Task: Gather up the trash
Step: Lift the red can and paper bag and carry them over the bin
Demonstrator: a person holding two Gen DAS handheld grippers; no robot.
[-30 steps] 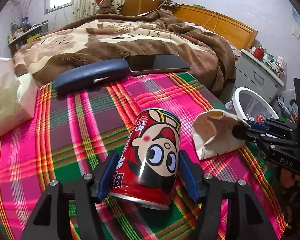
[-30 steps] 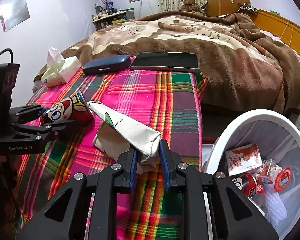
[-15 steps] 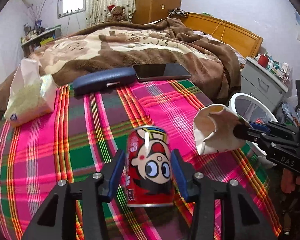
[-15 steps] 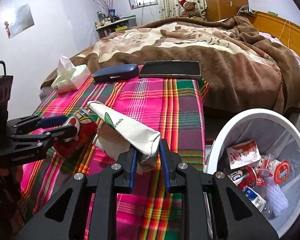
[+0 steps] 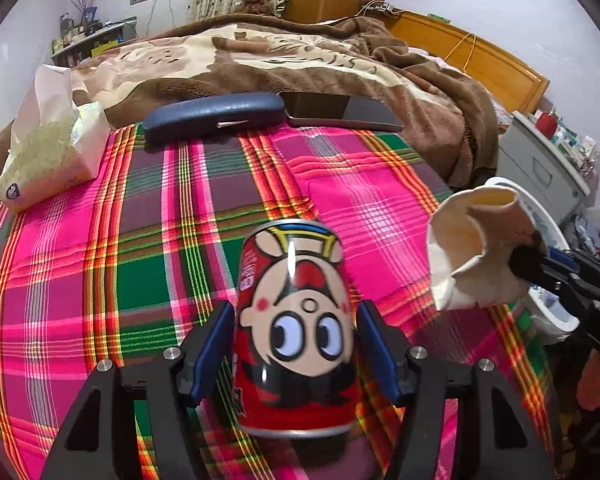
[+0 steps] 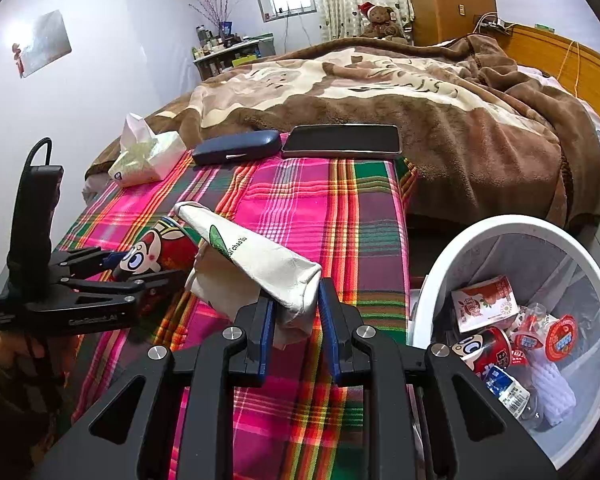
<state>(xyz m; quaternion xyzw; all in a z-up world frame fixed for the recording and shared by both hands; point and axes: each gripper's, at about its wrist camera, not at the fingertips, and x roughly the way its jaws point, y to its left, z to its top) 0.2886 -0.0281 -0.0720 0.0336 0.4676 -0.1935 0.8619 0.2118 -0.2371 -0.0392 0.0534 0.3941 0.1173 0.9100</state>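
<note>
So the plaid cloth (image 5: 100, 280) has plenty of bare room left of the can, and its right edge drops off toward the white trash bin (image 6: 432, 280), which sits below that edge with wrappers and a can already inside. The left gripper (image 5: 296, 344) has its blue pads either side of the red cartoon can (image 5: 296, 320), upside-down between them; the jaws have just been opening again, and whether they actually press is hard to call. The right gripper (image 6: 296, 316) is clamped on the crumpled paper cup (image 6: 252, 264), lifted off the cloth. Compared with a second ago, the can went from tilted to upright.
</note>
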